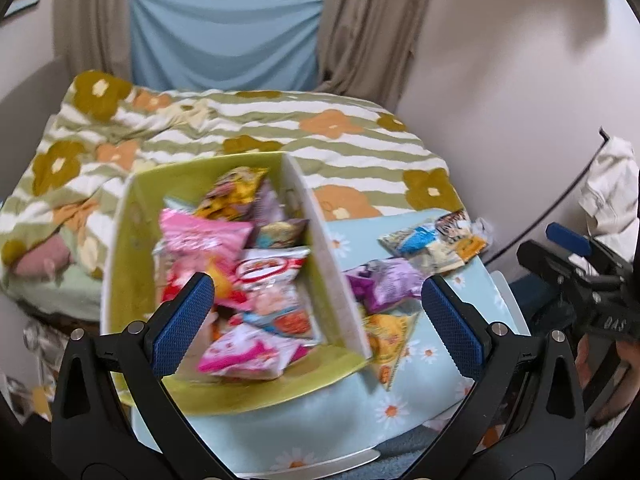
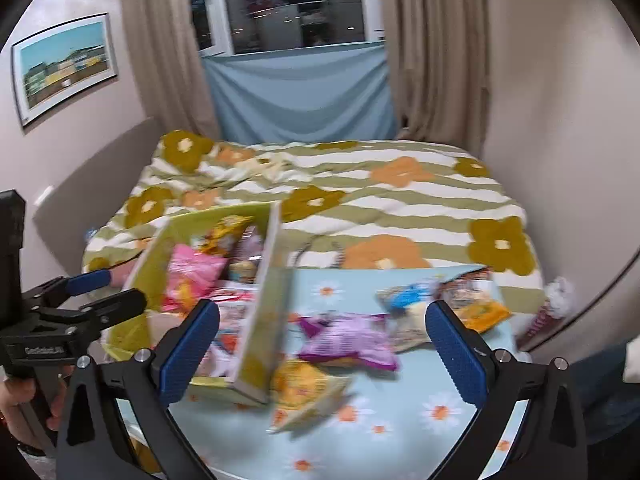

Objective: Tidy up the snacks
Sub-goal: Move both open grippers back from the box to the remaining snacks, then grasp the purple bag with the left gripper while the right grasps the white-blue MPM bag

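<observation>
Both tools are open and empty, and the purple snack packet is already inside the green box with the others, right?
Not quite. The purple snack packet lies outside the green box, on the daisy-print blue cloth, as the right wrist view shows. Both tools are open and empty.

Soft, even indoor light fills both views; the window (image 2: 296, 4) is dark, with small reflected glints; motion blur smears the snack packets (image 1: 240, 264) and green box (image 2: 256, 308); fisheye curvature bends walls and blackens the corners.
</observation>
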A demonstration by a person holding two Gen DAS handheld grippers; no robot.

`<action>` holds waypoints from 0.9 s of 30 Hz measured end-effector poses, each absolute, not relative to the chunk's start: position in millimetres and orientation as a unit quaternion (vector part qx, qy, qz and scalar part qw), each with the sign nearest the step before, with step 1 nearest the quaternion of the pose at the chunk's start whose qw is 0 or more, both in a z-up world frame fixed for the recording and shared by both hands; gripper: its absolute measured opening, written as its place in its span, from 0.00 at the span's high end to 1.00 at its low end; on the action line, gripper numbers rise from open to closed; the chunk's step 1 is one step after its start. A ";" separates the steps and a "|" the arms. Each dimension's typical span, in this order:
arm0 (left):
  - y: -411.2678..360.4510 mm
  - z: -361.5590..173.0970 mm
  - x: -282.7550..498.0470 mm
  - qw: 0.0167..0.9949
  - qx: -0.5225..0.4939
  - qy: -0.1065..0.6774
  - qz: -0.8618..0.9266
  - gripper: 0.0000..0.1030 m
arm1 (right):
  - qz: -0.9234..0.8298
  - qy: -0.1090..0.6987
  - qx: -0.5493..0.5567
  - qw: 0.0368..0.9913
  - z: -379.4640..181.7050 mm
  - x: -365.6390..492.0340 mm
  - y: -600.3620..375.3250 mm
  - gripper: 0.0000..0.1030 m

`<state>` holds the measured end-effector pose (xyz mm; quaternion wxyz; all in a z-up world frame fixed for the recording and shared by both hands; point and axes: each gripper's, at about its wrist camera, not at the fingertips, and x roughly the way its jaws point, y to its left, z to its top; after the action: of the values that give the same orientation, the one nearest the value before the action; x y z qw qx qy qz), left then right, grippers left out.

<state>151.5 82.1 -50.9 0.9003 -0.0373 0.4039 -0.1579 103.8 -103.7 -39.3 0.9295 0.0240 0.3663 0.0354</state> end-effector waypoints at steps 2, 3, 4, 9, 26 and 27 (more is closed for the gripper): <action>66.2 -51.5 155.2 0.898 -0.034 0.407 -0.165 0.00 | 0.020 0.365 0.030 0.930 -39.0 105.0 -124.6 0.00; 57.7 -52.6 157.5 0.897 -0.033 0.408 -0.166 0.00 | 0.016 0.365 0.031 0.930 -39.3 106.4 -133.9 0.00; 47.1 -54.7 160.2 0.896 -0.031 0.411 -0.167 0.00 | 0.014 0.365 0.032 0.930 -39.5 106.7 -140.2 0.00; -4.9 -73.9 180.8 0.885 -0.027 0.439 -0.155 0.00 | 0.022 0.379 0.035 0.924 -49.6 130.1 -186.3 0.00; -110.8 -189.9 256.7 0.829 -0.024 0.557 -0.037 0.00 | 0.142 0.485 0.012 0.863 -140.7 235.9 -253.9 0.04; -111.9 -197.0 259.3 0.825 -0.026 0.563 -0.031 0.00 | 0.150 0.492 0.011 0.858 -148.5 241.7 -254.2 0.04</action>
<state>259.3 -111.9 -197.0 0.8251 -0.0256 0.5635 -0.0309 241.7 -254.2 -148.5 0.8578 0.0114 0.4916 0.1497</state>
